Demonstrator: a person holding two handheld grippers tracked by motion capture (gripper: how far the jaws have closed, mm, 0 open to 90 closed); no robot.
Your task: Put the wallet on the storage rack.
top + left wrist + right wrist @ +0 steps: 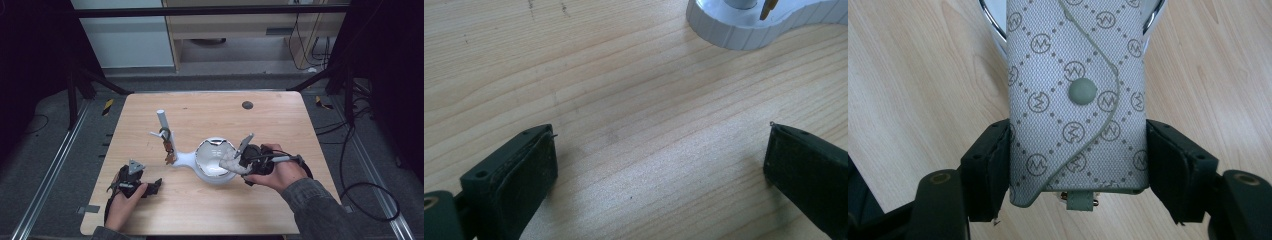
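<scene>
A small grey patterned pouch [1075, 95] with a round snap button is clamped between the two black jaws of my right gripper [1078, 165]. In the high view the right gripper [239, 162] holds the pouch [231, 163] over the right rim of a white bowl-shaped dish [207, 172]. The dish belongs to a white stand with an upright post [163, 121] that carries hanging keys [169, 147]. My left gripper [150, 187] rests on the table at the front left, jaws wide open with bare wood between them [659, 165]. The stand's white base [744, 30] lies ahead of it.
The wooden table [210, 210] has a small dark round mark [247, 105] near its far edge. Black cables trail off the right side of the table onto the grey floor. Metal frame bars stand around the table.
</scene>
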